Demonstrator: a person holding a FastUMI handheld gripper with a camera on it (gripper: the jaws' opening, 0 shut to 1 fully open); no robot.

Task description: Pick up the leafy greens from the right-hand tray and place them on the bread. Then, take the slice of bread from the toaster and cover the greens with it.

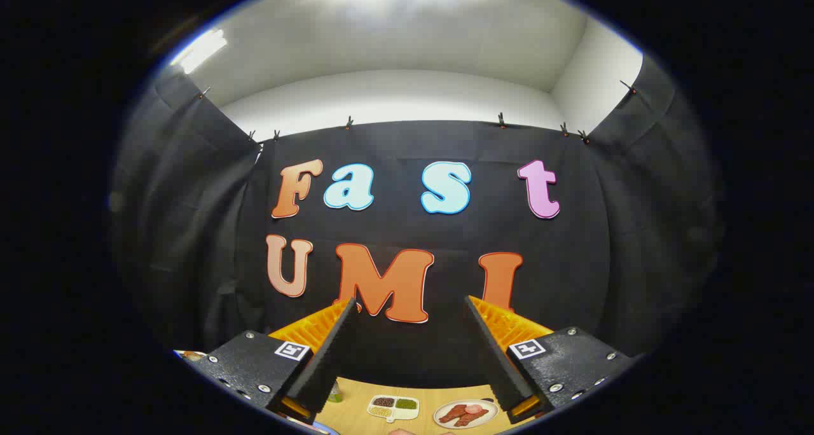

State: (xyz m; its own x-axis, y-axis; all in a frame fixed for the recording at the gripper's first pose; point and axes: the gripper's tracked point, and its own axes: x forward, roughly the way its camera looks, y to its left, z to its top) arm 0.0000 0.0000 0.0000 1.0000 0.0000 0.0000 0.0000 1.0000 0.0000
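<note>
My gripper (pixel 410 308) is open, its two fingers spread wide with nothing between them, and it is raised and aimed at the booth's back wall. Far below, between the fingers, a strip of wooden table (pixel 356 409) shows. On it stand a white divided tray (pixel 394 407) holding small dark, green and pale portions, and to its right a round white plate (pixel 465 414) with reddish-brown slices of meat. Bread, toaster and leafy greens cannot be made out from this angle.
A small greenish object (pixel 334 393) stands on the table just beside the left finger. A sliver of another dish (pixel 191 355) peeks out to the left of the gripper body. Black cloth walls close in the booth at the back and both sides.
</note>
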